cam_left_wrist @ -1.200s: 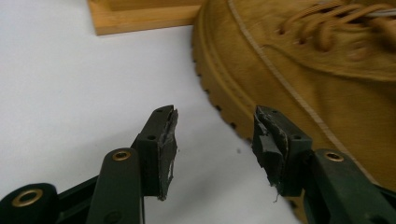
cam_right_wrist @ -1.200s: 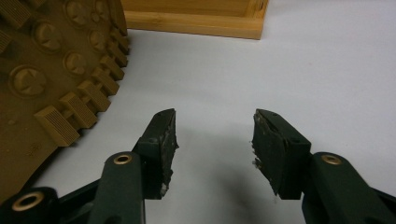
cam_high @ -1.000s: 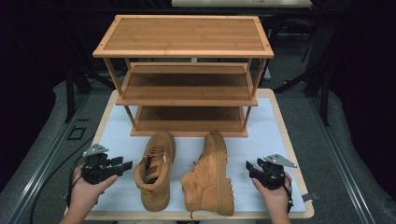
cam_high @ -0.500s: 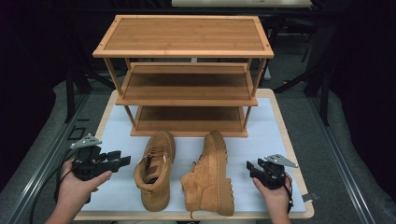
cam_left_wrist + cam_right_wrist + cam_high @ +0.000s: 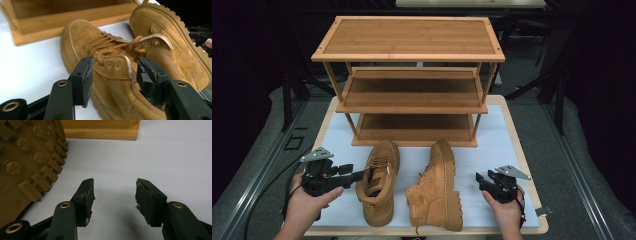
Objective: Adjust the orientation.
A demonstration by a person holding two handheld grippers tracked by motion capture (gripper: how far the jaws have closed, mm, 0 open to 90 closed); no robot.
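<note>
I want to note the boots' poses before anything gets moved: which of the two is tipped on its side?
The boot nearer the right gripper: that right-hand boot lies on its side, lugged sole facing that gripper. The left-hand boot stands upright, laces up.

Worktop (image 5: 517,150): pale blue-white mat, light wood rim. Three-tier bamboo shoe rack (image 5: 409,40) stands on far half, all shelves bare. Grey carpet-like floor (image 5: 257,150) on both sides of worktop. Metal floor rail (image 5: 579,180) runs diagonally along right side, similar rail at left. Black frame legs (image 5: 287,95) behind rack. Surroundings dark; light falls from above onto worktop. Another pale surface edge (image 5: 469,3) at top.
</note>
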